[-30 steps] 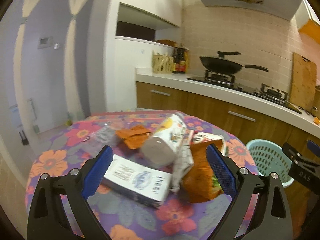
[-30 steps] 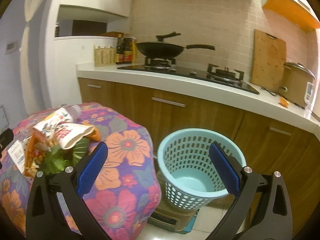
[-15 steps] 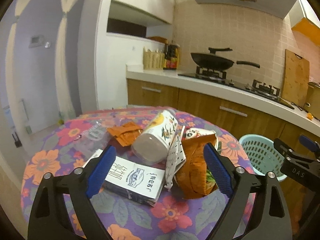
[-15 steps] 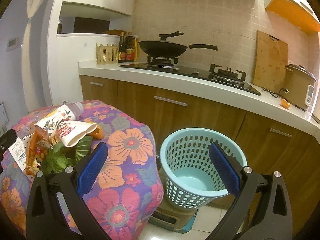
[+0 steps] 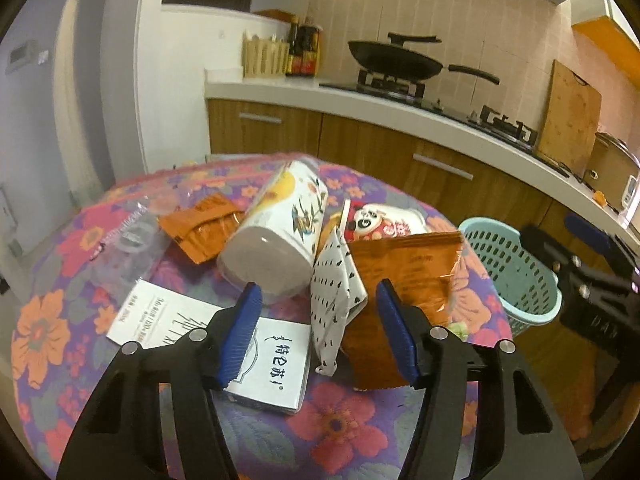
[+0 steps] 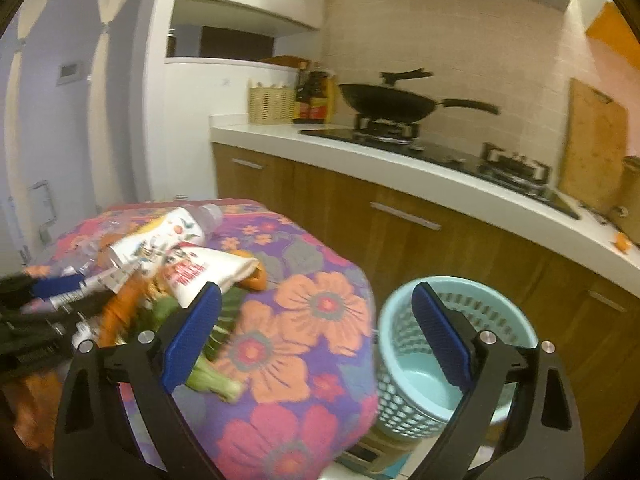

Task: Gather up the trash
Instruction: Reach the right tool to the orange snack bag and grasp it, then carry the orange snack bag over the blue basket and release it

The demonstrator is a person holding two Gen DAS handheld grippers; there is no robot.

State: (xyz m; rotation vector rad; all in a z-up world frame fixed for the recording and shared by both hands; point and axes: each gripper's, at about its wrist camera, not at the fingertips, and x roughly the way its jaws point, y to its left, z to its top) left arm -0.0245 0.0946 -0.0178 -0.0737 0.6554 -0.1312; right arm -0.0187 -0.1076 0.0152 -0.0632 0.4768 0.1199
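A heap of trash lies on the flowered table [image 5: 340,424]: a white patterned bottle [image 5: 280,236], a spotted white wrapper [image 5: 334,292], a large orange bag [image 5: 404,280], a small orange packet [image 5: 204,226], a panda packet [image 5: 380,220] and a white box [image 5: 224,336]. My left gripper [image 5: 319,336] is open, its jaws either side of the spotted wrapper, just above the box. My right gripper [image 6: 316,340] is open and empty above the table's right edge, beside the light-blue basket [image 6: 448,344]. The bottle [image 6: 160,240] and green leaves [image 6: 212,376] show in the right wrist view.
The basket [image 5: 516,276] stands on the floor right of the table, before the wooden cabinets [image 6: 400,232]. A wok [image 5: 394,62] sits on the stove on the white counter [image 5: 400,108]. A clear plastic wrapper [image 5: 128,236] lies at the table's left.
My left gripper has moved forward and down into the heap, and its jaws now flank the spotted wrapper. My right gripper has swung left, toward the table.
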